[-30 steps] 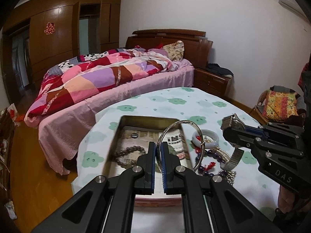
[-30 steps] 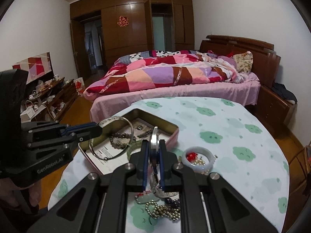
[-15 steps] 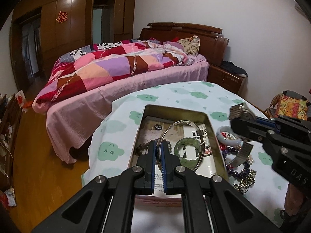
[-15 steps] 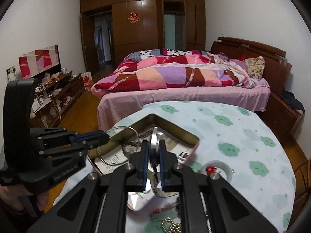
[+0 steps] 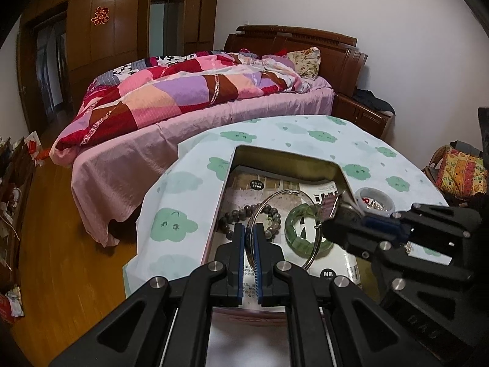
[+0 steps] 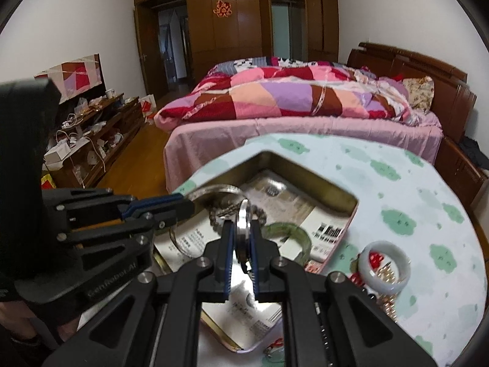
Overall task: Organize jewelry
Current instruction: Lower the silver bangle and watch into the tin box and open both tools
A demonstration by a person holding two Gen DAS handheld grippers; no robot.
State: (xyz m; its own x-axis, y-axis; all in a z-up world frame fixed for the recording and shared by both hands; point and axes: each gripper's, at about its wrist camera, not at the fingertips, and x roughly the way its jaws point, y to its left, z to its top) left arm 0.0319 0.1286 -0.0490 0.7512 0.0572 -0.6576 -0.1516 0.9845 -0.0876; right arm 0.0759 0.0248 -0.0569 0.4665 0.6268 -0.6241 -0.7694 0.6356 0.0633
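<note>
Left claw (image 5: 249,235), low centre of the left wrist view, pinched tight on the rim of a thin silver bangle (image 5: 285,226); the hoop stands tilted above the open tin box (image 5: 287,156). Right claw (image 6: 241,238), low centre of the right wrist view, narrow and clamped on a metal wristwatch (image 6: 243,223), watch case edge-on between the pads, also over the box. In the left wrist view the right claw enters from the right edge, the watch's band showing at its tip beside the bangle. Inside the box, on printed paper: a dark bead bracelet (image 5: 241,215) left of centre, a green jade bangle (image 5: 301,229) just right of it. Box sits on a tabletop (image 5: 183,189) covered in a pale cloth with green cloud prints. On the cloth right of the box: a white jade bangle (image 6: 383,270) among red and gold beads (image 6: 385,275). Beyond the tabletop, a bed (image 6: 305,128) with a patchwork quilt.
</note>
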